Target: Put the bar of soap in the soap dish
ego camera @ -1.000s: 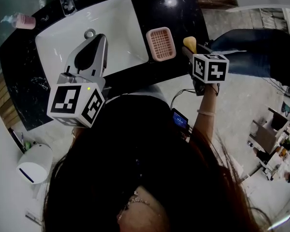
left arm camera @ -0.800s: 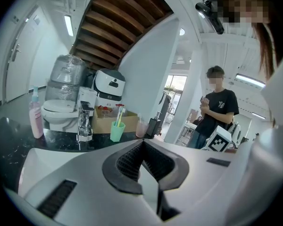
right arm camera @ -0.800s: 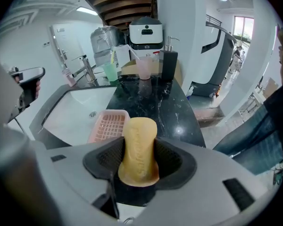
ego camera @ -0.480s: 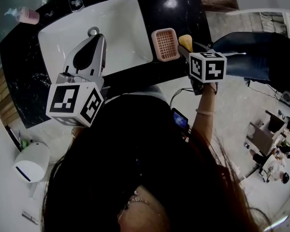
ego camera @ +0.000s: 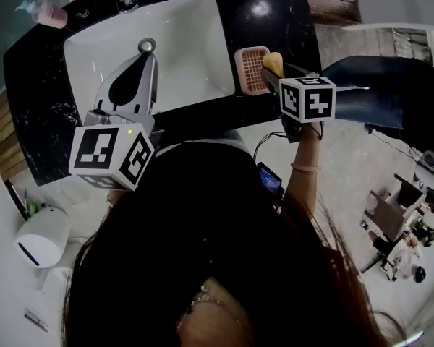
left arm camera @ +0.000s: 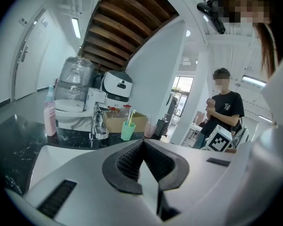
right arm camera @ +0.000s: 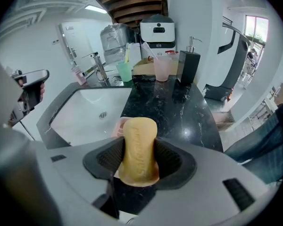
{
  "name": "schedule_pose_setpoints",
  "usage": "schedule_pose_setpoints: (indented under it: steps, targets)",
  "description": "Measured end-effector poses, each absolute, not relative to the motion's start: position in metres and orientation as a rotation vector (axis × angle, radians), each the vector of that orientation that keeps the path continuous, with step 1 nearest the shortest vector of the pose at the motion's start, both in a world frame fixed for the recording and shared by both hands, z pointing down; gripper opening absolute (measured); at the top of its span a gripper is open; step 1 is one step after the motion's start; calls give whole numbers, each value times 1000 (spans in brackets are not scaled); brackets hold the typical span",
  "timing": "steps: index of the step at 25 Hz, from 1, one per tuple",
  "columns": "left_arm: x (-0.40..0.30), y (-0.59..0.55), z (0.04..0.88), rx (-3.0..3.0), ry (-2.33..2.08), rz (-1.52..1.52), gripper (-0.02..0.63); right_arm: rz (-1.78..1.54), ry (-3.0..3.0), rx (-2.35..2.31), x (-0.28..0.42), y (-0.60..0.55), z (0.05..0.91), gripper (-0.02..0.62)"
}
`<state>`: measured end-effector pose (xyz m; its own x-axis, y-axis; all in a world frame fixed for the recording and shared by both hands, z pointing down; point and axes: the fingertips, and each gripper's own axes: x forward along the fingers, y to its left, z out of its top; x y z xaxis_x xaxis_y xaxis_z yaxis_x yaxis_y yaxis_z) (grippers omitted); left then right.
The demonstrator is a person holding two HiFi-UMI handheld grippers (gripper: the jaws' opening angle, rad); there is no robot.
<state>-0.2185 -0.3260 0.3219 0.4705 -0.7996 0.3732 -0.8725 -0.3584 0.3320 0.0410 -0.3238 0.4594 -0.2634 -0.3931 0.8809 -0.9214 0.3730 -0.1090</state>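
Your right gripper [right arm camera: 139,160] is clamped on the bar of soap [right arm camera: 139,147], a yellowish, rounded bar standing on end between the two dark ribbed pads, with its top poking up well clear of them. From the head view, the soap sits at the right edge of the pink slatted soap dish [ego camera: 250,69], which rests on the black marbled counter [ego camera: 30,107] just to the right of the white sink [ego camera: 188,38]. Whether the soap touches the dish cannot be told. In the right gripper view, a sliver of the pink dish shows just behind and left of the bar. Your left gripper [left arm camera: 142,149] has its jaws pressed together with nothing between them, and it is held over the sink basin. A pink bottle [ego camera: 52,13] stands at the far left corner of the counter.
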Motion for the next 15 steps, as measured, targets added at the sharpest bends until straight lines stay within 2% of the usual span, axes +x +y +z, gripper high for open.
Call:
schedule_pose_setpoints:
  steps: [15]
  targets:
    - [-231, -322, 323, 2201, -1438, 197, -5, 849, -1837, 1075, 24, -326, 469, 204]
